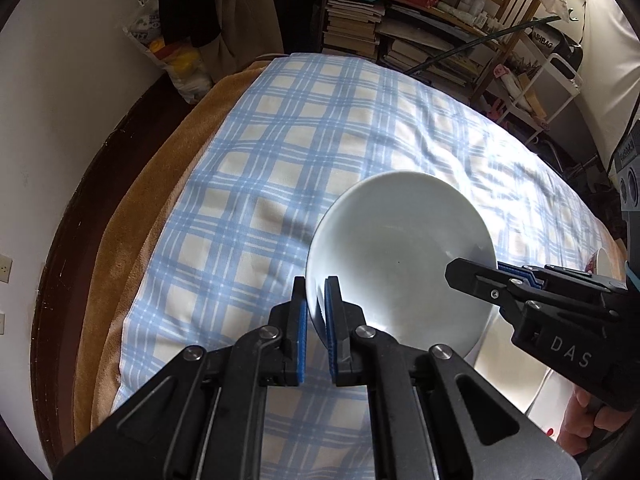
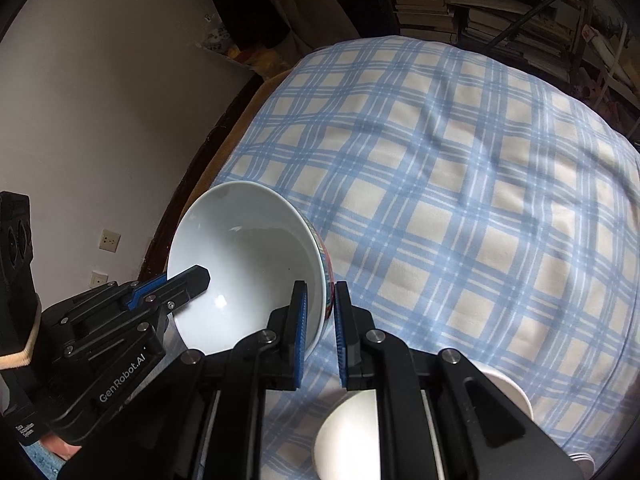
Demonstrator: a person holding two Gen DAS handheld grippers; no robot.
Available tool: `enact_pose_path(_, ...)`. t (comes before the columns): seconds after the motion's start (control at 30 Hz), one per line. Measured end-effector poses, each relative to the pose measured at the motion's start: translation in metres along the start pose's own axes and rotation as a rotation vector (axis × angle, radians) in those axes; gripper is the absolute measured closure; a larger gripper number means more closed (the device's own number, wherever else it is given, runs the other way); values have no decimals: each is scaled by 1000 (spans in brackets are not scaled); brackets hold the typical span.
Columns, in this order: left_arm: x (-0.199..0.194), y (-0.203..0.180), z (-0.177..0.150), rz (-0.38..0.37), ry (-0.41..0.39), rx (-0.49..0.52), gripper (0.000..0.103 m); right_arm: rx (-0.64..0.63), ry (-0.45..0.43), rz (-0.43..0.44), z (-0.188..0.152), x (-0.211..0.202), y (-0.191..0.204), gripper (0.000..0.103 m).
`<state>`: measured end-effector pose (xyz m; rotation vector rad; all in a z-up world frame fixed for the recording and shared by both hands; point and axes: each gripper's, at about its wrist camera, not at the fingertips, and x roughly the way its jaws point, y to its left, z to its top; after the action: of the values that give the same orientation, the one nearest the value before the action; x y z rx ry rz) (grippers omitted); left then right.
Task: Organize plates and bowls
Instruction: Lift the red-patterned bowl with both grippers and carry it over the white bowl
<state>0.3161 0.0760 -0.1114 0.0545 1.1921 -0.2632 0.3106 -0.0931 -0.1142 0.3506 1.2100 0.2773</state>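
A white bowl (image 1: 396,248) with a red and blue patterned outside (image 2: 326,264) is held tilted above the blue plaid cloth (image 1: 280,152). My left gripper (image 1: 316,308) is shut on its left rim; in the right wrist view it (image 2: 188,280) grips the bowl (image 2: 248,256) from the left. My right gripper (image 2: 320,312) is shut on the opposite rim; in the left wrist view it (image 1: 480,276) comes in from the right. White dishes (image 2: 348,432) lie on the cloth under my right gripper.
The cloth covers a bed-like surface with a tan blanket (image 1: 132,216) along its left edge. Bookshelves (image 1: 424,40) and a white cart (image 1: 560,80) stand behind. Another bowl rim (image 1: 602,264) shows at far right. A wall (image 2: 100,100) is at left.
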Motion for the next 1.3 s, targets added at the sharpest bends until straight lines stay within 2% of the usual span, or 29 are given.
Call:
enact_pose_path(0.3,-32,-46,-6,-23,-33,49,95,17,-43,-12,-22,-53,-23,89)
enact_pose_path(0.57,-31,-86,-37,-60,-3,70,94,55,-42,-45,-54,-77,-55,89)
enact_pose_path(0.93,-13,-114,-61,-32,65,111,94,82,6,-51,-85,-69,-80,89)
enact_pose_path(1.3,3,-124,-69,3,113,144,93,77,22,-74,-91,-62,-88,89)
